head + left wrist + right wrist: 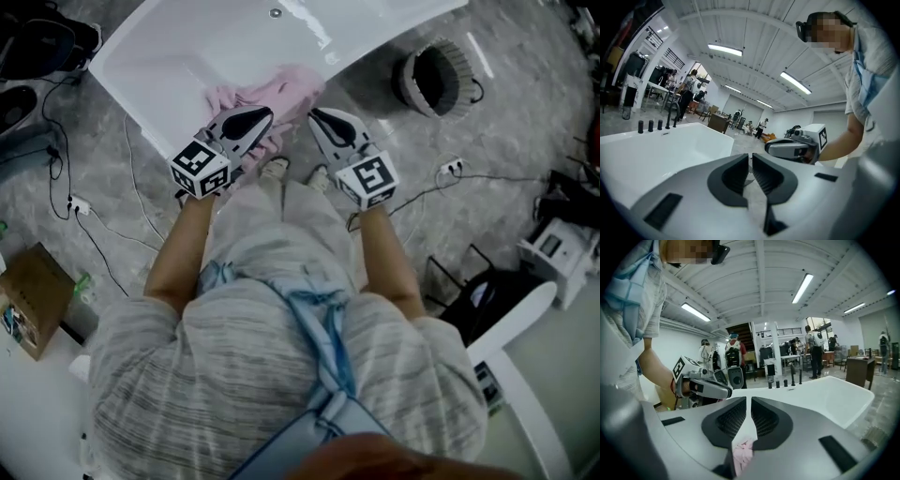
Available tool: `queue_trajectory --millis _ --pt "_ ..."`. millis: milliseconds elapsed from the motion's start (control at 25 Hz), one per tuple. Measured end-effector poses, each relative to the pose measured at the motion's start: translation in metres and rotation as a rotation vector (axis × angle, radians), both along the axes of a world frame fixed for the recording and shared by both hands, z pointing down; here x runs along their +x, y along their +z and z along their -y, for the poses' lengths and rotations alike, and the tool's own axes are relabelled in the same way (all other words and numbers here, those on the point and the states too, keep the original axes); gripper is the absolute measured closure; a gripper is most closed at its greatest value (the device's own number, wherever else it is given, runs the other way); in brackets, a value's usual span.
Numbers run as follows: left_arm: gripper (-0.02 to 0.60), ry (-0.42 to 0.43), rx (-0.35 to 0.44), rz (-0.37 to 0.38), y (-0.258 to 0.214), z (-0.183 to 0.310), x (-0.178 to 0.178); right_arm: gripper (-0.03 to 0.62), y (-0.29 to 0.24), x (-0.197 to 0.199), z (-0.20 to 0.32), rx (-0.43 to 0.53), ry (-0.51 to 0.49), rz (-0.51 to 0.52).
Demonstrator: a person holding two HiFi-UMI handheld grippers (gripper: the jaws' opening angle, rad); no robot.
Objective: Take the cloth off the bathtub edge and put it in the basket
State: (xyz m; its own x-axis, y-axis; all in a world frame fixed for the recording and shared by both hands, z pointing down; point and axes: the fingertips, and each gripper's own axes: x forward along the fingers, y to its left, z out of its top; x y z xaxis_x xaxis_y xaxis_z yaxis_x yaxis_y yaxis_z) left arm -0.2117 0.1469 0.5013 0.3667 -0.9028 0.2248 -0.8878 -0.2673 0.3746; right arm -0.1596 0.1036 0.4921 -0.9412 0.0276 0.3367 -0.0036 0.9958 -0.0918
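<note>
Grey marbled floor [525,103] spreads around a white bathtub [187,47]. Over the tub's near edge lies the pink cloth [281,86], bunched in a loose heap. My left hand-held gripper [267,114] points at the cloth's near side, its tip just at the fabric, jaws drawn together with nothing between them. My right hand-held gripper [315,113] sits just beside the cloth's right end, jaws likewise closed and empty. In the right gripper view, a bit of pink shows below them through the gap. The basket [433,80] stands on the floor right of the tub, well apart from the cloth.
</note>
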Motion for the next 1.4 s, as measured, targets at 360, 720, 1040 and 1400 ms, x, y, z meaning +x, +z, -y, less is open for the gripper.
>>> queue_trajectory --millis 360,720,1040,1400 --pt "0.523 -0.062 -0.095 0.023 0.045 -0.024 -0.023 0.556 0.045 -0.051 -0.023 0.021 -0.241 -0.117" --pt "0.349 0.03 -0.319 0.132 0.131 -0.051 -0.029 0.435 0.131 -0.074 -0.029 0.088 -0.494 -0.332" --pt "0.256 0.09 -0.522 0.166 0.208 -0.071 -0.04 0.274 0.222 -0.079 -0.025 0.214 -0.765 -0.61" --pt "0.169 0.22 -0.833 0.204 0.311 -0.13 -0.034 0.255 0.333 -0.051 0.027 0.463 -1.02 -1.001"
